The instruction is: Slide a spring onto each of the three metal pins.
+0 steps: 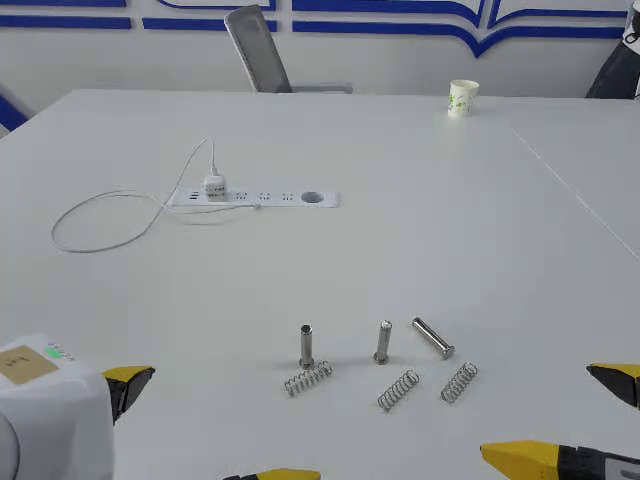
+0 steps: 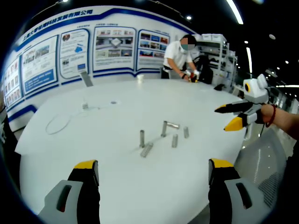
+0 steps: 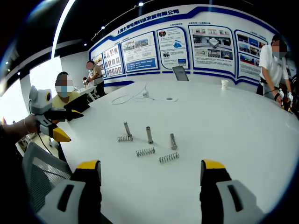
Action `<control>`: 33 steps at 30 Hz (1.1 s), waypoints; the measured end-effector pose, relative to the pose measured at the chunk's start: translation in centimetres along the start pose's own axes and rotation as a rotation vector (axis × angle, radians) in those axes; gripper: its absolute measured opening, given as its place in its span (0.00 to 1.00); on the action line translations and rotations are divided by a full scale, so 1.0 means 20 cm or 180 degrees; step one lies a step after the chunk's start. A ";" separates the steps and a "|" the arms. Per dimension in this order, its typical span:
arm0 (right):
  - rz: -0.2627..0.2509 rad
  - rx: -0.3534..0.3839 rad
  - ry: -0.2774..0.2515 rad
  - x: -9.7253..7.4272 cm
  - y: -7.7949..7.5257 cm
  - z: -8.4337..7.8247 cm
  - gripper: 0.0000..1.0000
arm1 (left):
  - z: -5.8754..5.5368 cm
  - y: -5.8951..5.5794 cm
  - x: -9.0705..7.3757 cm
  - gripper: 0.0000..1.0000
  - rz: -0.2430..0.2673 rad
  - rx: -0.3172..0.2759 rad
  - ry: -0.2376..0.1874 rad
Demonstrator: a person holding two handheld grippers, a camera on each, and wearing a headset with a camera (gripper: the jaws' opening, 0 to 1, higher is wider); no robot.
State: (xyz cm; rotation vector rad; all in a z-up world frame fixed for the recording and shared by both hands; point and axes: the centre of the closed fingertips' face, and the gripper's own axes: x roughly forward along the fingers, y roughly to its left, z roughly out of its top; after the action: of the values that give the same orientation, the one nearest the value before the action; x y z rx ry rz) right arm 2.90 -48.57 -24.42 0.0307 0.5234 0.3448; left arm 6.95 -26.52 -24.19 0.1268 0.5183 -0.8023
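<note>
Three metal pins sit near the front of the white table (image 1: 400,230). The left pin (image 1: 306,345) and the middle pin (image 1: 383,341) stand upright, and the right pin (image 1: 433,338) lies on its side. A loose spring lies just in front of each: the left spring (image 1: 307,378), the middle spring (image 1: 398,389) and the right spring (image 1: 459,382). My left gripper (image 1: 205,425) is open and empty at the lower left. My right gripper (image 1: 560,415) is open and empty at the lower right. Both are short of the parts. The pins (image 3: 149,134) and springs (image 3: 145,151) lie ahead of the right jaws.
A white power strip (image 1: 255,197) with a plugged charger and a looped cable (image 1: 100,225) lies mid-table. A paper cup (image 1: 462,98) stands at the far right and a chair (image 1: 262,50) behind the table. A person (image 2: 180,58) stands beyond the far edge.
</note>
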 end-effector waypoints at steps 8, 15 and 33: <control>-0.0038 0.0006 -0.0005 -0.01 -0.02 0.00 0.89 | -0.01 0.01 0.00 1.00 0.0037 -0.0008 0.0002; -0.0038 -0.0016 -0.0011 0.00 -0.02 0.00 0.89 | 0.00 0.01 -0.01 1.00 0.0031 -0.0021 -0.0022; -0.0031 0.0075 -0.0063 0.09 -0.07 0.06 0.80 | -0.02 -0.01 0.02 0.99 0.0005 -0.0036 -0.0017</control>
State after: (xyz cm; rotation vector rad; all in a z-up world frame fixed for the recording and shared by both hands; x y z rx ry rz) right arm 5.46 -49.27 -24.40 0.0543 0.5079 0.3286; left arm 6.92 -26.70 -24.68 0.1147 0.5176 -0.7979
